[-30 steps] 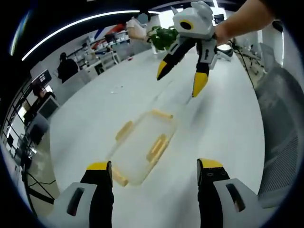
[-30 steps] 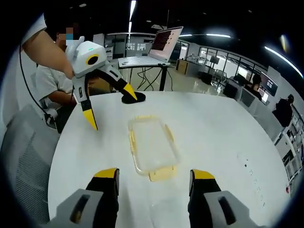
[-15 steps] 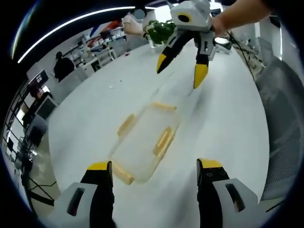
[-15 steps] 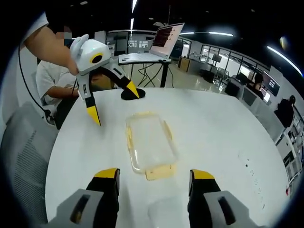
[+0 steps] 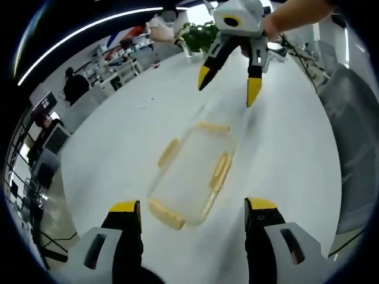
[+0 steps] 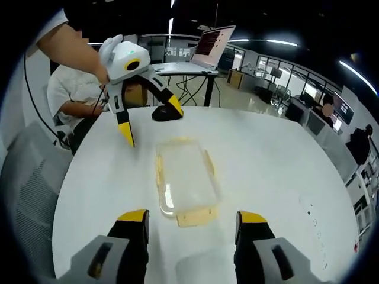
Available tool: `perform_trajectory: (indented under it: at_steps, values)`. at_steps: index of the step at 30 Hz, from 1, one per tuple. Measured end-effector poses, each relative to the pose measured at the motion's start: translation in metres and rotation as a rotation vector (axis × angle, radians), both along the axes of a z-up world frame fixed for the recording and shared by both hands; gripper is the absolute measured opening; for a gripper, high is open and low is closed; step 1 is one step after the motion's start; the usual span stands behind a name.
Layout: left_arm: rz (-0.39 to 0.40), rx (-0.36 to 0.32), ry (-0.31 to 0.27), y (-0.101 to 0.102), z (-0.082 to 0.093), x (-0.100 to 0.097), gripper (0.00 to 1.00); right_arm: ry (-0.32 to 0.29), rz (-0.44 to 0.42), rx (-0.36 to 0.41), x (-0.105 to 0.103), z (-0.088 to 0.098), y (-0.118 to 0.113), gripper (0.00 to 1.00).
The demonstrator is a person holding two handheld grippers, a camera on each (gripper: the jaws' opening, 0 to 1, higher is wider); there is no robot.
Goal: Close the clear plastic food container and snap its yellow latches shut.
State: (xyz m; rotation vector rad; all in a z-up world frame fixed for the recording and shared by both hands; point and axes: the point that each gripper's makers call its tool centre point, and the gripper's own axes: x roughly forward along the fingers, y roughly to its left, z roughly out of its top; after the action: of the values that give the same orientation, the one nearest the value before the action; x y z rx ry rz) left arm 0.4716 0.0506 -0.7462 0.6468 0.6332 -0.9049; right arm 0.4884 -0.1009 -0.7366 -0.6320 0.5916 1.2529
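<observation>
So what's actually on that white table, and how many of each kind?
Clear food container: 1
Yellow latches on it, one per side: 4
Dark rounded object at the far edge, too blurred to name: 1
Total: 2 separate things, plus the 4 latches. Both grippers hang above the table, jaws open.

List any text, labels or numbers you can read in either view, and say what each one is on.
No text can be read in either view.
Open laptop screen beyond the white round table: lines of writing, too small and blurred to read.
Clear plastic food container with yellow latches: no label or marking seen.
Left gripper and right gripper: no lettering seen.
</observation>
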Motion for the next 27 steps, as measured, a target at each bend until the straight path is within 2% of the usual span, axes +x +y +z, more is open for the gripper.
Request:
perform_trajectory:
  at_steps: [5,17,20,27]
  values:
    - [-0.029,0.035,-0.004,0.004,-0.003,0.005,0.68,0.016,0.013,-0.008,0.001,-0.004,0.002,0.57]
    - [-0.077,0.072,0.014,0.008,-0.01,0.01,0.64,0.03,0.059,-0.046,0.005,-0.011,0.005,0.56]
    - [-0.09,0.088,0.015,0.01,-0.012,0.013,0.64,0.019,0.099,-0.08,0.005,-0.015,0.005,0.56]
    - [-0.116,0.119,0.024,0.013,-0.02,0.018,0.63,0.036,0.128,-0.099,0.004,-0.02,0.011,0.56]
